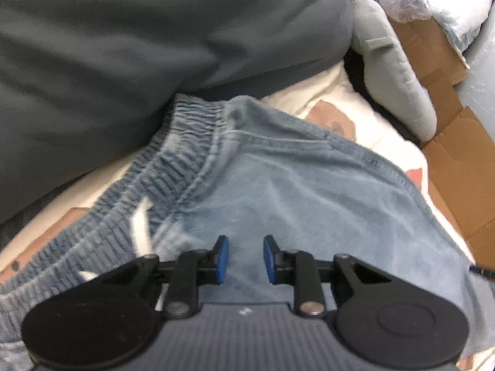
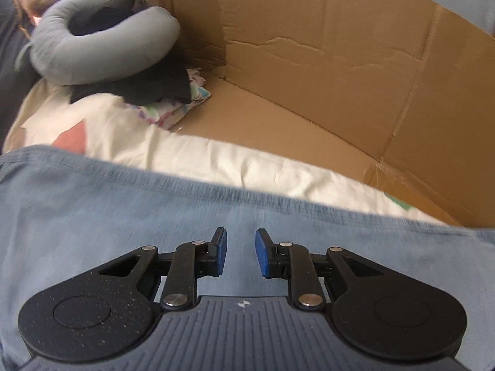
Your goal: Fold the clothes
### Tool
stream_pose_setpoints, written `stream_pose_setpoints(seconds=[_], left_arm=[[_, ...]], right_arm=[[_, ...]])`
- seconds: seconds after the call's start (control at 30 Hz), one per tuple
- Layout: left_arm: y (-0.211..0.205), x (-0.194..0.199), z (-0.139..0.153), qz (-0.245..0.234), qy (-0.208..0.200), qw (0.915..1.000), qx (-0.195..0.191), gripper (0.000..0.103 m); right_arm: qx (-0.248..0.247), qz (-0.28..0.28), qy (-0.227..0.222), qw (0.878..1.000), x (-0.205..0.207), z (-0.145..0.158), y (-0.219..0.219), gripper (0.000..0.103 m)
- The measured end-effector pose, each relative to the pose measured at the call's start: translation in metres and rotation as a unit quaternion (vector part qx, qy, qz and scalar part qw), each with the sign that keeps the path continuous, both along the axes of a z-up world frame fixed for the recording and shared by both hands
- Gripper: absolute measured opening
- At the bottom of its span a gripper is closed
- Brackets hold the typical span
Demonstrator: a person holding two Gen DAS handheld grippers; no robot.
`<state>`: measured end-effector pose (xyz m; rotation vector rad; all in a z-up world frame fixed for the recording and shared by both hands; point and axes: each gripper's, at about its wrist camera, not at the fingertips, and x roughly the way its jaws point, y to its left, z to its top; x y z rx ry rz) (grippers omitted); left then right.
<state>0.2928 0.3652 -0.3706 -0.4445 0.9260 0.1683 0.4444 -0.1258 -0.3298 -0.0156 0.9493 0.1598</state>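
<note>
Two views showed one garment mid-fold. In the left wrist view, the left gripper [image 1: 243, 259] hovered with jaws narrowly apart and empty over the light blue denim trousers with a gathered elastic waistband [image 1: 278, 185], spread on the cream patterned bedsheet [image 1: 312, 99]. In the right wrist view, the right gripper [image 2: 240, 255], jaws likewise narrow and empty, hung above the trousers' smooth cloth [image 2: 92, 201]; further folds seemingly remained.
</note>
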Motion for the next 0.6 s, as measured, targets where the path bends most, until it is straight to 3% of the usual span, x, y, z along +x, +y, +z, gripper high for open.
stream_pose_setpoints(seconds=[0.17, 0.4, 0.5, 0.6], left_arm=[[-0.029, 0.007, -0.002, -0.030, 0.000, 0.9996, -0.002, 0.026], [-0.046, 0.018, -0.024, -0.025, 0.009, 0.9989, 0.038, 0.024], [-0.031, 0.022, -0.030, 0.006, 0.012, 0.9990, 0.043, 0.005], [-0.013, 0.025, -0.033, 0.025, 0.017, 0.9981, 0.054, 0.003]], right_arm=[[-0.011, 0.002, 0.009, 1.000, -0.035, 0.005, -0.006, 0.027], [-0.018, 0.021, 0.015, 1.000, -0.070, -0.001, 0.008, 0.027], [-0.032, 0.040, 0.033, 0.998, -0.077, -0.014, 0.019, 0.027], [-0.035, 0.049, 0.046, 0.997, -0.080, -0.023, 0.028, 0.028]])
